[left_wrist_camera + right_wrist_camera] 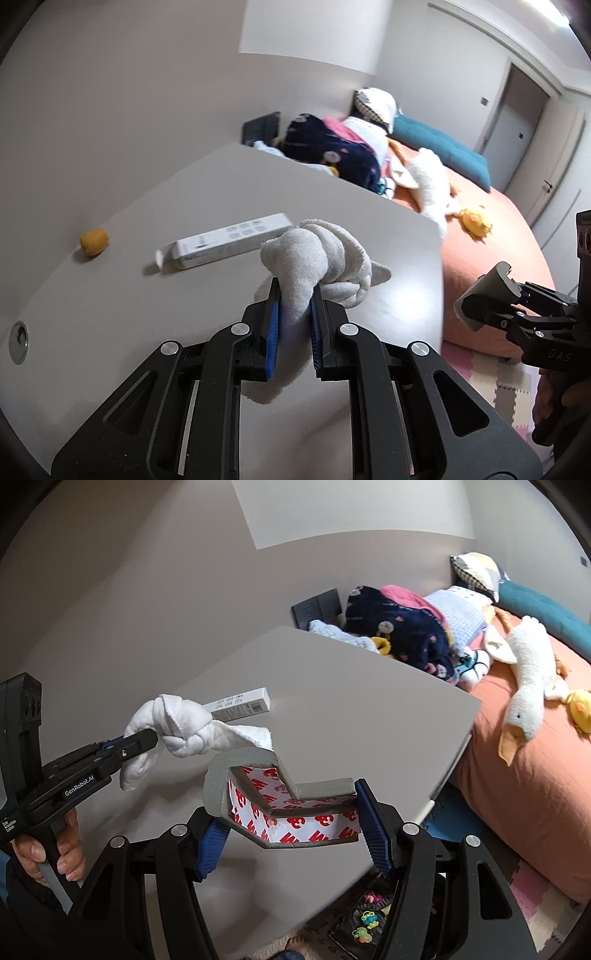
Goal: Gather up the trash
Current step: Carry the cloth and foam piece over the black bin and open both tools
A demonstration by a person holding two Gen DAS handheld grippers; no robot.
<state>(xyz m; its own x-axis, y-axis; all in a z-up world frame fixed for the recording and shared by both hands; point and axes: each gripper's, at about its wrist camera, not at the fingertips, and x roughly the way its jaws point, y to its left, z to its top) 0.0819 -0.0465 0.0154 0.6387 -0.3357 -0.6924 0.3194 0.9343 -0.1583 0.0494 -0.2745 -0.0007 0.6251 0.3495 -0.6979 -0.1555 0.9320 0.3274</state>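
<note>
Left wrist view shows the left gripper [295, 295] clamped tight on a knotted white cloth [325, 258], lifted clear above the table [110, 295]. The right wrist view has the right gripper [291, 823] with its fingers spread fairly wide but squeezing a grey foam corner guard [251, 768] between the pads; you can see its red-and-white printed backing inside the bend. It hangs over the table's near edge.

So as far as I can judge, two bits of trash are picked up, one in each hand, and neither is dropped anywhere yet. Left on the table: a long white box [225, 240] lying flat about mid-table, and a small yellow lump [94, 242] off toward the left edge. Can't say if that lump is peel, a toy or something else, it's too small and blurry. Whether the box counts as trash is a guess too.

Biggest gap: no bin or bag in either view, so I've no idea where this stuff is meant to go. The bed [535, 775] past the table's far right corner is piled with blankets and plush toys, which don't look like trash to me. The lower end of the cloth is hidden behind the left gripper's fingers [271, 332], and the floor under the table only peeks through, with some small colourful things down there I can't identify.
</note>
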